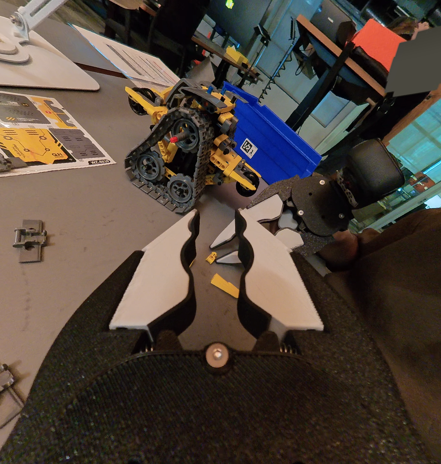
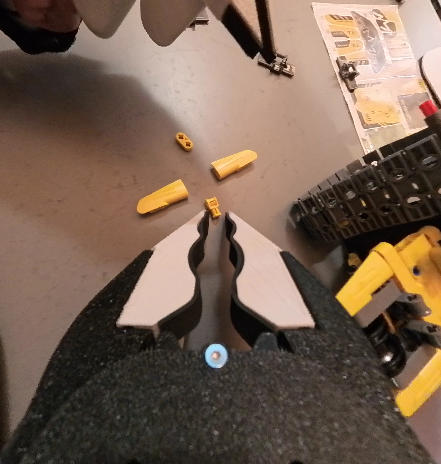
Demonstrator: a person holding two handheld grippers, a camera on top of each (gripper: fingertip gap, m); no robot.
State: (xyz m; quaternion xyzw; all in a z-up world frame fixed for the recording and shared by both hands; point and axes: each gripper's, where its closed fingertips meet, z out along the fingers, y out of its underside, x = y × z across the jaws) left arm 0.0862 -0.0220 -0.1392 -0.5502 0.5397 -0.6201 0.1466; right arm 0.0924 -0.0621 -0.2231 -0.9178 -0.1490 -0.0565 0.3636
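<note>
My right gripper (image 2: pixel 216 214) is low over the grey table (image 2: pixel 88 226), its jaws a narrow gap apart. A tiny yellow connector (image 2: pixel 212 207) lies right at its tips, not clamped. Two yellow curved panels (image 2: pixel 161 197) (image 2: pixel 234 163) and a small yellow two-hole link (image 2: pixel 184 141) lie just beyond. The yellow and grey tracked model (image 2: pixel 377 195) stands to the right. My left gripper (image 1: pixel 217 216) is open and empty above the table, with the model (image 1: pixel 179 150) ahead. The left wrist view shows the right gripper (image 1: pixel 215 253) beside the connector (image 1: pixel 211 257) and one panel (image 1: pixel 224 285).
A blue bin (image 1: pixel 272 140) stands behind the model. Sticker sheets (image 1: pixel 38 140) (image 2: pixel 365 62) lie on the table, with grey metal clips (image 1: pixel 29 238) (image 2: pixel 277 62) and a white stand base (image 1: pixel 26 70). A dark sleeve (image 1: pixel 390 301) fills the right side.
</note>
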